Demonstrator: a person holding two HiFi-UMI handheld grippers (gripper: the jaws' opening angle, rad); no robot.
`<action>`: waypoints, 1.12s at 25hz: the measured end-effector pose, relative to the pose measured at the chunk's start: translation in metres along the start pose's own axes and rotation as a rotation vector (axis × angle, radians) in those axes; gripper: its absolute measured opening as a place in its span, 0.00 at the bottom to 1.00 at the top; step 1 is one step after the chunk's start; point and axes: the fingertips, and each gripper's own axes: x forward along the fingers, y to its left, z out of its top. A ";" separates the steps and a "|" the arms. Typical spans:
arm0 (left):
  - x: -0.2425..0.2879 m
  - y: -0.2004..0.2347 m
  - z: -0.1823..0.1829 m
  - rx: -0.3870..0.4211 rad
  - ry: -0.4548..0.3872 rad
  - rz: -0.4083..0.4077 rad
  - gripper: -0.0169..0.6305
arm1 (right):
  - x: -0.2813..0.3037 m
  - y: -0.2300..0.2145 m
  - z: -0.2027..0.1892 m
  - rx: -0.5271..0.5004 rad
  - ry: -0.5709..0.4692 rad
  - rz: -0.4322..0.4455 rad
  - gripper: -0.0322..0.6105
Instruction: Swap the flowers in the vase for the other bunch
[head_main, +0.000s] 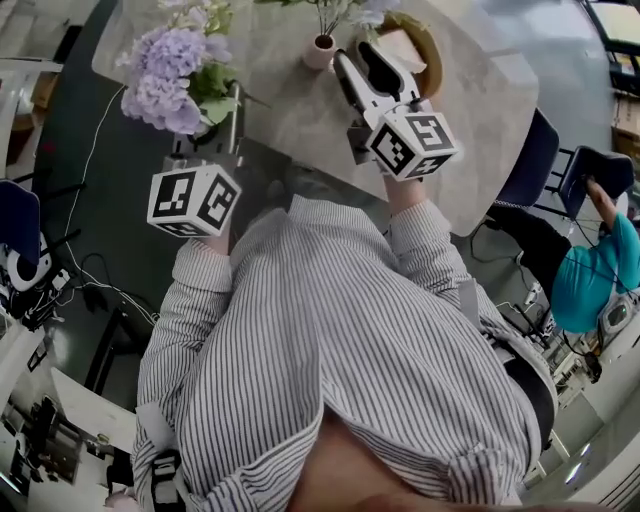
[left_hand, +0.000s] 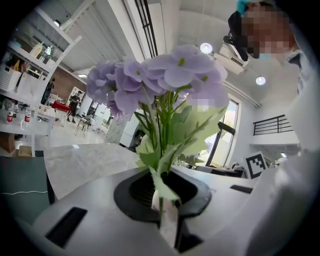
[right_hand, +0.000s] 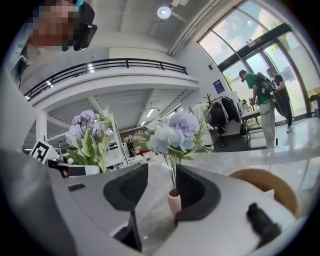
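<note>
My left gripper is shut on the stems of a bunch of purple hydrangeas and holds it upright above the table's left end. In the left gripper view the green stems run down between the closed pads, with the blooms above. A small pink vase with pale blue flowers stands on the marble table. My right gripper is open just right of the vase. Its view shows the vase beyond the spread jaws, not touched.
A round wooden tray lies on the table right of the vase. A blue chair and a seated person in a teal cap are at the right. Cables trail on the dark floor at the left.
</note>
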 end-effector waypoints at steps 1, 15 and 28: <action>-0.002 -0.003 0.003 0.003 -0.010 -0.006 0.10 | -0.005 0.003 0.005 -0.004 -0.011 0.003 0.33; -0.052 -0.038 0.014 0.039 -0.082 -0.152 0.10 | -0.082 0.070 0.022 -0.037 -0.141 -0.027 0.11; -0.084 -0.081 -0.008 0.091 -0.068 -0.214 0.10 | -0.160 0.094 0.019 -0.079 -0.236 -0.127 0.08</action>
